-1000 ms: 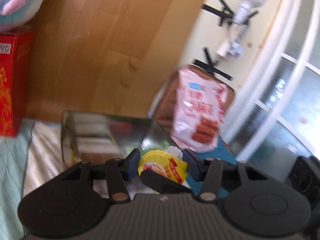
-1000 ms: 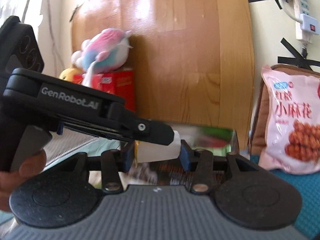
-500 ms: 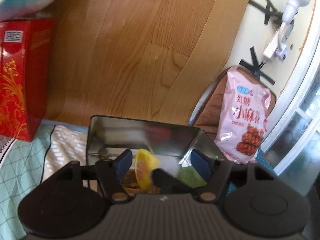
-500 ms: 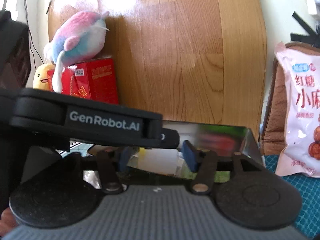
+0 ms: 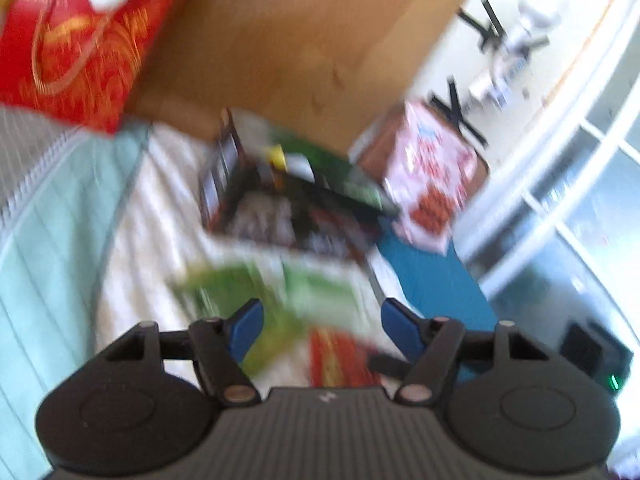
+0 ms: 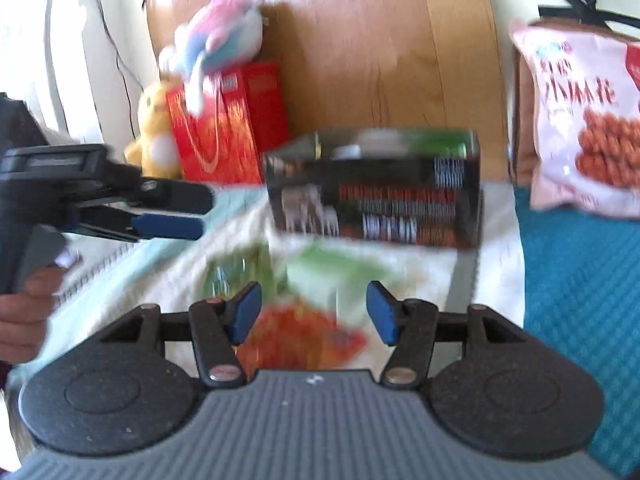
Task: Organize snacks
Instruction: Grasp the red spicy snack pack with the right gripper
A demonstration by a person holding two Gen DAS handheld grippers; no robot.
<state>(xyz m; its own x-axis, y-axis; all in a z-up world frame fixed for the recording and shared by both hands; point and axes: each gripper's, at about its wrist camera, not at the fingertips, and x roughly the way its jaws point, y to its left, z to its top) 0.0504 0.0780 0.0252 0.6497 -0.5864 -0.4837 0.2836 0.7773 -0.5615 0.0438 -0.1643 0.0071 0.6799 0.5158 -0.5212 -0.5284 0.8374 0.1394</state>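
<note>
While both views are smeared by blur, I can still make out most of what lies ahead of me. Far left in my right wrist view, my left gripper (image 6: 188,210) juts in sideways, a bare hand (image 6: 24,316) wrapped round its handle; from its own camera the left gripper (image 5: 322,324) has its blue fingers (image 5: 246,326) spread apart with nothing between them. Behind it a yellow plush toy (image 6: 154,136) sits beside a red gift box (image 6: 228,140), and a pink and blue plush (image 6: 224,36) rests on top of that box, all against a wooden board (image 6: 380,48). On the pale cloth (image 6: 160,276) just ahead of my fingers lie loose snack packets: a green packet (image 6: 320,270) and, nearer me, an orange-red packet (image 6: 304,336); the left view shows the same green packet (image 5: 272,284) and a red one (image 5: 340,354) below it. My right gripper (image 6: 314,314) hovers over these with its fingers wide apart and empty. Beyond them stands the dark printed snack tin (image 6: 376,188), open at the top, with a yellow item (image 5: 278,156) and something green inside it; I cannot tell more through the blur. Right of the tin a teal mat (image 6: 576,280) begins, and a pink bag of fried twists (image 6: 588,120) leans upright at its far edge
</note>
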